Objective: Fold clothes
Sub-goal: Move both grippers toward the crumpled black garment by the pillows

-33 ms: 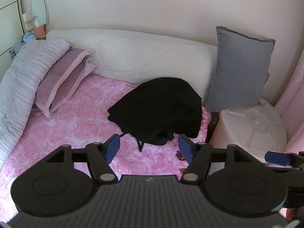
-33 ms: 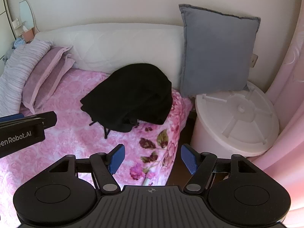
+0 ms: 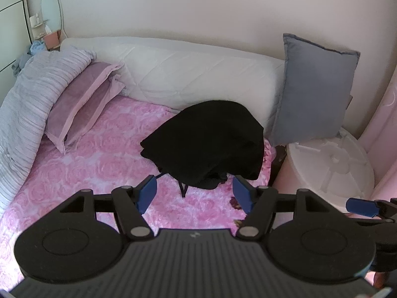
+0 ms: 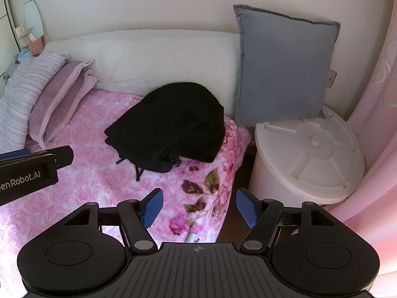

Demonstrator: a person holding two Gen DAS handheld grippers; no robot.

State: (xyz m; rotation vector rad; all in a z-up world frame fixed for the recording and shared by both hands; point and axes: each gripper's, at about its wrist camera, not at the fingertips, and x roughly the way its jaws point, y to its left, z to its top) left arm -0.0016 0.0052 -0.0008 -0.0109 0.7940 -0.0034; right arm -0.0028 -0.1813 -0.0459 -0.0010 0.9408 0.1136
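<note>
Left gripper (image 3: 194,193) and right gripper (image 4: 198,207) both spread apart — empty, black garment (image 3: 208,144) heaped on bed (image 3: 99,168).

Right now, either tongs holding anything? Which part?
Nothing held. Left tongs and right tongs are both open and empty, short of the black garment on the bed.

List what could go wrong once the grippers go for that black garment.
1. The black garment is bunched with layers hidden, so a pinch may catch several folds at once.
2. It lies near the bed's corner beside the white tub; a tug may drag it off the pink blanket.
3. Its loose drawstrings might snag.

Both the left hand-held gripper and the right hand-held gripper are open.
</note>
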